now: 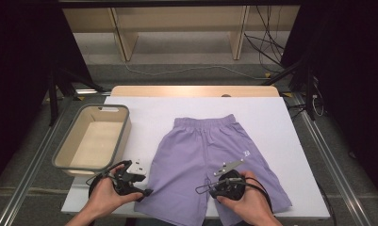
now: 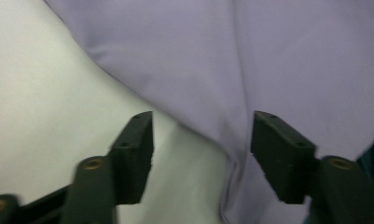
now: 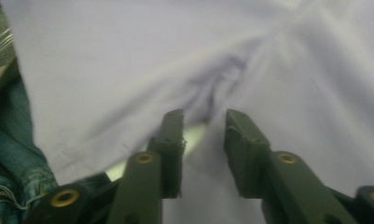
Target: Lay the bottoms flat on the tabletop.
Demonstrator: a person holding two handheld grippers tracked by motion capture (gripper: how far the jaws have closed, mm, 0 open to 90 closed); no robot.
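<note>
Lilac shorts (image 1: 210, 160) flat on white table cover (image 1: 271, 122), grey bin (image 1: 93, 136) left, both claws at hems

Plain lilac shorts (image 1: 210, 160), white table cover (image 1: 271, 117), grey-rimmed beige bin (image 1: 123, 129), black jaws.

floor: grey floor (image 1: 186, 56) beyond my table (image 1: 271, 117), cables trailing
furniture: pale wooden shelf (image 1: 177, 21)
sides: dark

Shorts (image 1: 210, 160): lilac, lightweight fabric, elasticated gathered waistband, small white logo on one leg. Laid flat and face up on white table cover, waistband toward the far edge, both legs spread toward the near edge. Light creasing at the crotch.
</note>
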